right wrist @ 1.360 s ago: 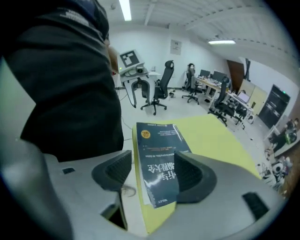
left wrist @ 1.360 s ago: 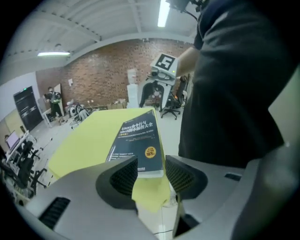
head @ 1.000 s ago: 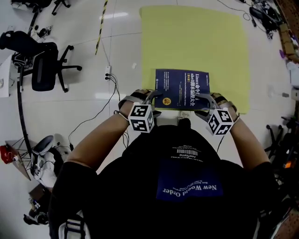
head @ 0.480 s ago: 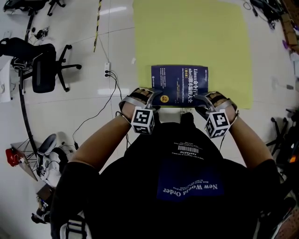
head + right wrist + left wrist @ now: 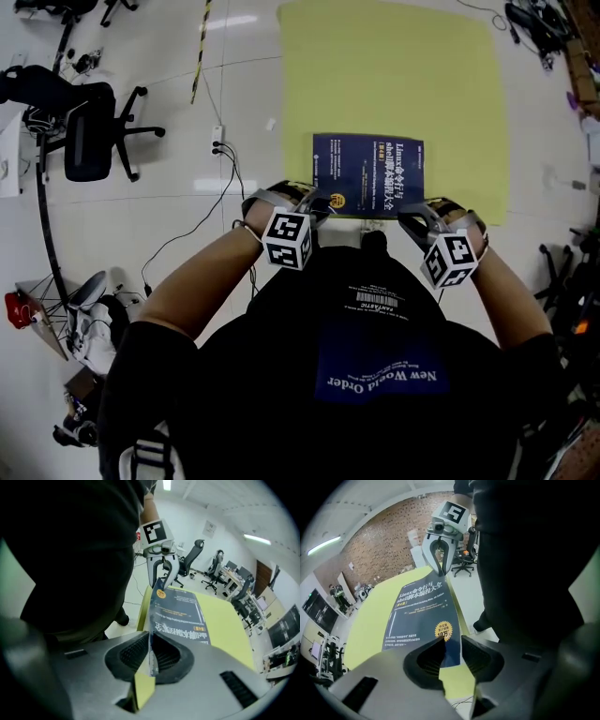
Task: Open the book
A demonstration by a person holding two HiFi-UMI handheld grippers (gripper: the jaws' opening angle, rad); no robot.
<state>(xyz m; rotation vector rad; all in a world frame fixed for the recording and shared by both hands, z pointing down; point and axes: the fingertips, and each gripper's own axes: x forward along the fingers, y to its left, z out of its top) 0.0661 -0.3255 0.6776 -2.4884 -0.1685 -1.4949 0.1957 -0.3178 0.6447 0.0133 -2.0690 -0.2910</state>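
On the yellow mat (image 5: 394,75), close to its near edge, a dark blue paperback book (image 5: 367,175) lies flat with its cover shut, the title side up and the print running away from the person. The mat is spread on a pale tiled floor (image 5: 244,103), and the person stands at its near edge with a gripper at each near corner of the book.

The left gripper (image 5: 452,639) points steeply down at the book's near left corner. Its jaws are closing, but a gap shows between the ribbed pads; the corner of the cover, with its round gold badge just beyond, sits in that gap, and the right-hand pad stands clear of it.

The right gripper (image 5: 151,639) is at the near right corner. Its jaws are closing too and are almost together, pinching a thin edge of the book's cover between the pads, with a strip of yellow mat showing under them. Whether that corner is lifted off the pages cannot be told.

Off to the left of the mat stand a black office chair (image 5: 89,141) and a white power strip (image 5: 217,142) with black cables trailing across the floor
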